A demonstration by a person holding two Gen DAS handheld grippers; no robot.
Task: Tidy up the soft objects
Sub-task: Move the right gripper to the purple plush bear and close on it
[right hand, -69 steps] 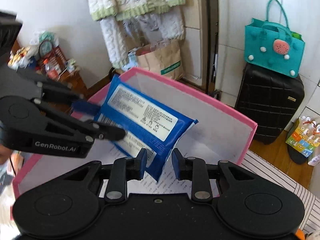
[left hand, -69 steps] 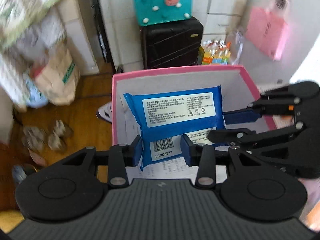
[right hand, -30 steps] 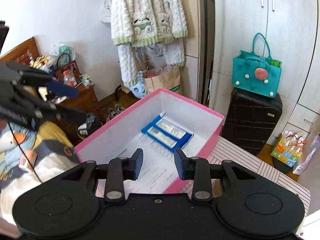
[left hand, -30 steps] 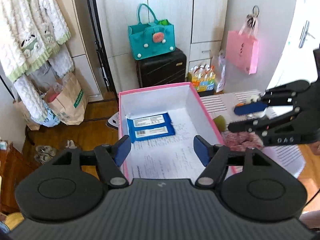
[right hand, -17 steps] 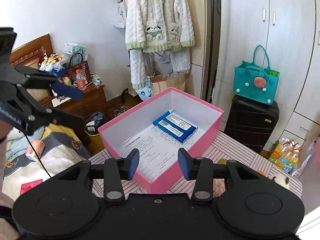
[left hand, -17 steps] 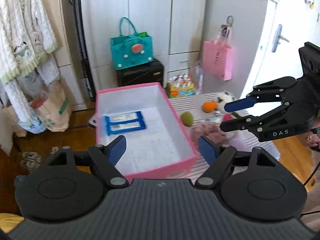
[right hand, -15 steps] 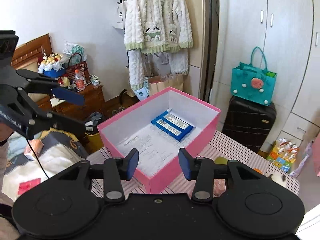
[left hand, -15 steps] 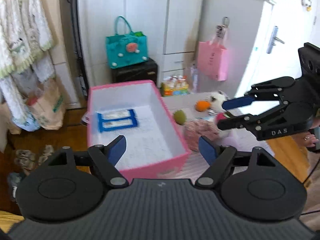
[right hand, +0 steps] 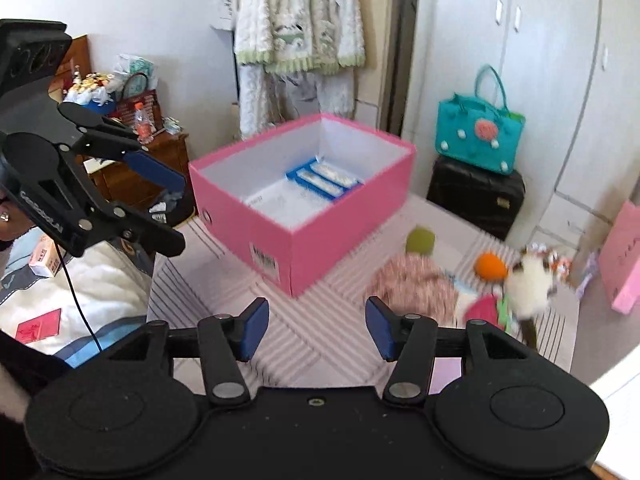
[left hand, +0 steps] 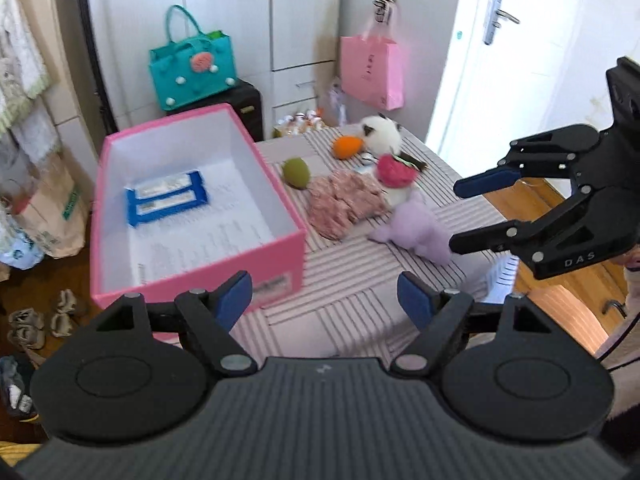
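Toys (right hand: 524,280) blurred (pink box (right hand: 320,240) sharper).

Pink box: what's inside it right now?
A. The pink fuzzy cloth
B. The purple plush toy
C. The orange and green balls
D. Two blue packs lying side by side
D: the two blue packs lie side by side on the floor of the pink box, toward its far end, while the plush toys, balls and cloth are all out on the striped tabletop.
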